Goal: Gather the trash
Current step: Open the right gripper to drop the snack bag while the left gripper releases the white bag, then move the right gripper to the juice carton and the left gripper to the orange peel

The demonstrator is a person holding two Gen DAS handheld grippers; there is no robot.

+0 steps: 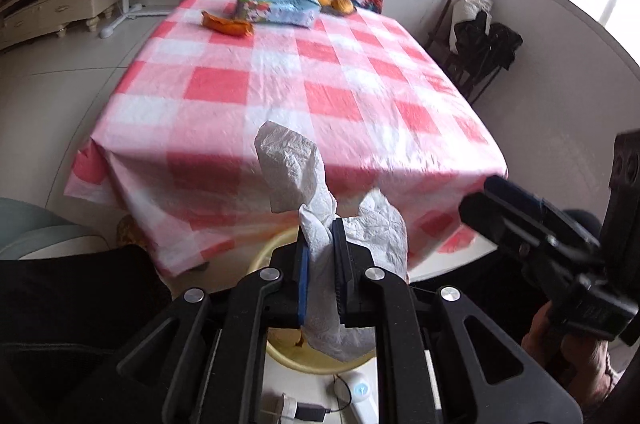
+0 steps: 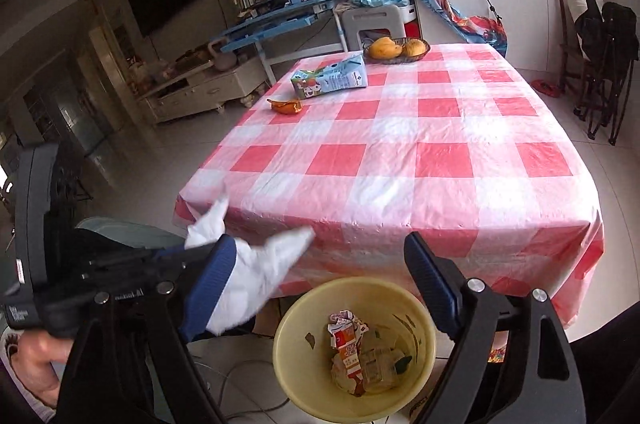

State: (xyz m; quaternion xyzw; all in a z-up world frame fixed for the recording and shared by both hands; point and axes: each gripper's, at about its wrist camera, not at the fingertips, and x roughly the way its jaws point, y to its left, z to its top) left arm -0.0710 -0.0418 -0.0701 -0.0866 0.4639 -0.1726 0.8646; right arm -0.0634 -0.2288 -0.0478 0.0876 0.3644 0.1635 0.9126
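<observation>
My left gripper [image 1: 321, 264] is shut on a crumpled white tissue [image 1: 296, 168], held off the near edge of the checkered table [image 1: 280, 76], above the yellow trash bin [image 1: 288, 356]. In the right wrist view the tissue [image 2: 248, 276] hangs left of the bin [image 2: 292, 336], which holds a crushed carton and scraps. My right gripper [image 2: 320, 288] is open and empty above the bin. A milk carton [image 2: 330, 78] and an orange peel [image 2: 286, 105] lie on the table's far left part.
A basket of mangoes [image 2: 396, 49] stands at the table's far edge. A chair with dark clothes [image 2: 604, 64] stands to the right. A blue desk [image 2: 280, 20] and a TV cabinet [image 2: 200, 92] are beyond the table. Cables lie on the floor by the bin.
</observation>
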